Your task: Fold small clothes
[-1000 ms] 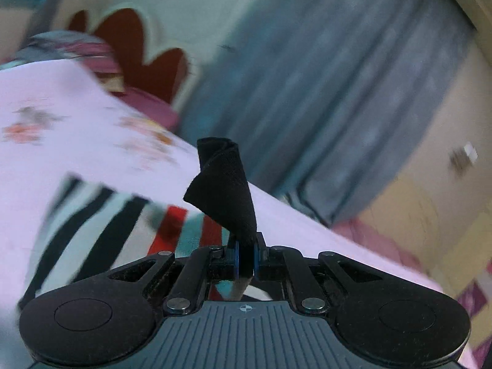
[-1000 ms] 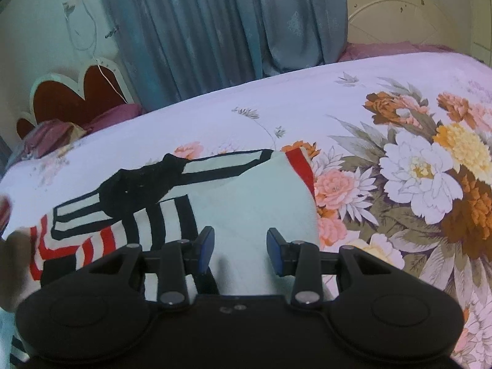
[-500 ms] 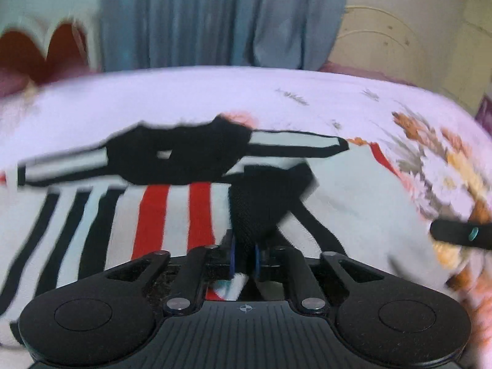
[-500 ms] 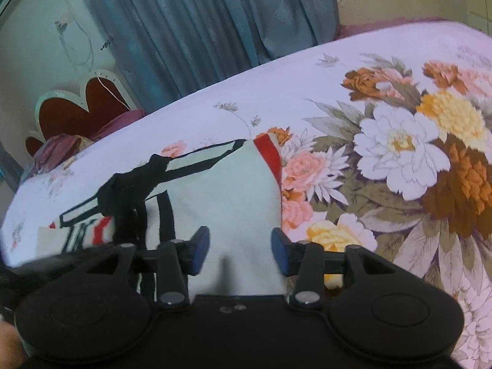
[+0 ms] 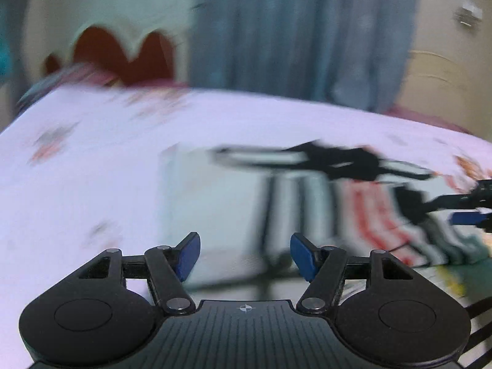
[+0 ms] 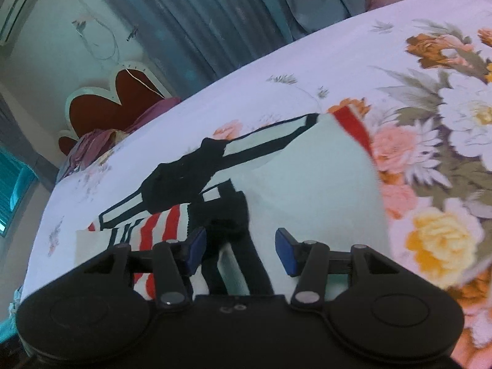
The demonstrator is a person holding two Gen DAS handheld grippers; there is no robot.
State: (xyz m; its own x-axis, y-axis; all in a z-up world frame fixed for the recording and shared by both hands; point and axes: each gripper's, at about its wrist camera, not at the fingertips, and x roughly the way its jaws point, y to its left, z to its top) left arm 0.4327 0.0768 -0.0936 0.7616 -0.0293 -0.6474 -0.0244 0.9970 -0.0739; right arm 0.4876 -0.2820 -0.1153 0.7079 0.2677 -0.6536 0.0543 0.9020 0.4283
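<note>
A small striped garment (image 6: 316,184), pale with black and red stripes and a black collar, lies flat on the bed. Its black sleeve end (image 6: 227,212) rests folded onto the body. My right gripper (image 6: 240,250) hovers open just above that sleeve end, pads apart and gripping nothing. In the blurred left wrist view the garment (image 5: 230,203) stretches ahead and to the right. My left gripper (image 5: 245,256) is over its left part, jaws opening with nothing between them. The right gripper's fingers (image 5: 470,212) show at that view's right edge.
The bed is covered by a lilac sheet (image 6: 338,52) with large flower prints (image 6: 446,236) on the right. A red heart-shaped headboard (image 6: 123,104) and pillows (image 6: 95,144) stand at the far left. Grey-blue curtains (image 6: 230,9) hang behind the bed.
My left gripper carried the black sleeve end down onto the garment, let go of it and swung left with its jaws wide. The right gripper opened slightly and sank closer to the cloth.
</note>
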